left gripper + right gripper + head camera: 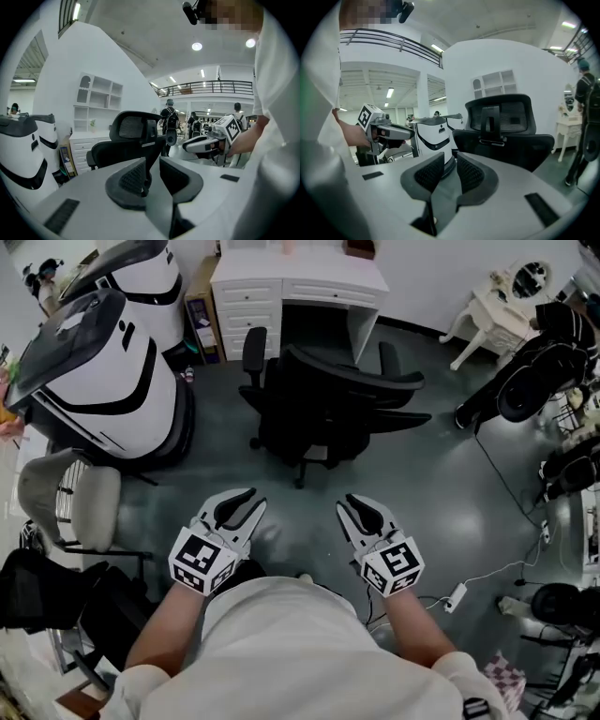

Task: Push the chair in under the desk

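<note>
- A black chair (323,409) stands on the grey floor (281,502) at the upper centre of the head view. It sits just before the knee gap of the white worktop (300,277) and is not fully under it.
- The chair's back is turned toward the person and its seat faces the worktop. The backrest's long axis runs left to right across the frame, tilted slightly, with an armrest on either side.
- The left claw (234,512) and right claw (361,517) are side by side at the lower centre, pointing at the chair and well apart from it.
- Each claw's jaws stand a little apart with nothing between them; the chair shows only beyond the gap.
- Only the head view shows the chair's wheeled base (300,460) and a power strip (457,596) at lower right.
- Only the left gripper view shows shelves (98,101) above the worktop, people (168,119) standing behind and a balcony railing (206,86).
- The right gripper view shows a white machine (436,136) at centre left and a white dressing table (567,133) at the right edge.
</note>
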### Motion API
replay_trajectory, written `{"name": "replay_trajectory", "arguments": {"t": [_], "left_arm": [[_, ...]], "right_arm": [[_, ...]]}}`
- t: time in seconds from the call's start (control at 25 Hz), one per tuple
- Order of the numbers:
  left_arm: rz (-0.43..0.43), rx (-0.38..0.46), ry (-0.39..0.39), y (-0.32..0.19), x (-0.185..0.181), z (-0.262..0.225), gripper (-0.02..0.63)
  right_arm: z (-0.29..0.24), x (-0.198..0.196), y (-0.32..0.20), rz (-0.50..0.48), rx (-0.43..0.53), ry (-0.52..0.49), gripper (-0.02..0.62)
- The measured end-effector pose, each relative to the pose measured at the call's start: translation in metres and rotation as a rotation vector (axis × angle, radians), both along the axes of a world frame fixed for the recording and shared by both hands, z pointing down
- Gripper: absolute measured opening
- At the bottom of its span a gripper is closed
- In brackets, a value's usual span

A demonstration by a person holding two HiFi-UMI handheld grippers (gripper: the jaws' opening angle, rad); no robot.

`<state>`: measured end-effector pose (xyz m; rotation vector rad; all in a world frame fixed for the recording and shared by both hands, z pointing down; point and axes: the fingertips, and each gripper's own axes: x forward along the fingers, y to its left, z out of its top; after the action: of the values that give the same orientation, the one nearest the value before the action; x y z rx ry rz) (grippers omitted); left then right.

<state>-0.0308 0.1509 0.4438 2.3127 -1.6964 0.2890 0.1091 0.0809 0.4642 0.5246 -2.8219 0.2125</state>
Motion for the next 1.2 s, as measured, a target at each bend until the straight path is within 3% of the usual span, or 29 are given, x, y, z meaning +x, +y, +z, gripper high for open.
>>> {"name": "replay_trajectory", "arguments": {"t": [0.24, 0.64, 1.2], "left_arm": [[0.149, 0.01, 0.003, -0.032, -0.051, -0.011, 0.094], [0.364, 0.016, -0.015, -0.066, -0.087, -0.002, 0.114], [0.394, -0.013, -0.099, -0.132, -0.1, 0.009, 0.153]], "right_arm": [[-0.015, -0.037, -0.018, 0.157, 0.006, 0.014, 0.066], [-0.025, -0.062, -0.03, 0.394, 0.036, 0.024, 0.08], [-0.02, -0.047, -0.08, 0.491, 0.013, 0.03, 0.16]]}}
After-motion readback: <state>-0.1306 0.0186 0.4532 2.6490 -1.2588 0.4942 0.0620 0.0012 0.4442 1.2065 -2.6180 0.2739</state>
